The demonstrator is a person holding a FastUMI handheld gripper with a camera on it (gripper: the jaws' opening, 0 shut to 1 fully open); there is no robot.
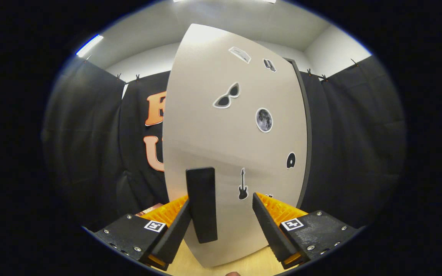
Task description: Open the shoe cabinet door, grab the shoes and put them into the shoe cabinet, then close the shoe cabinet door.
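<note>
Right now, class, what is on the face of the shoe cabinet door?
The shoe cabinet door carries a black handle and stickers: sunglasses, moon, guitar. The open tool sits close to the door, the handle by one finger. The door hides the cabinet's inside.

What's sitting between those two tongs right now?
In the gripper view, the open tongs straddle the cabinet door: its dark upright handle sits beside one finger, with bare door and a guitar sticker filling the rest.
</note>
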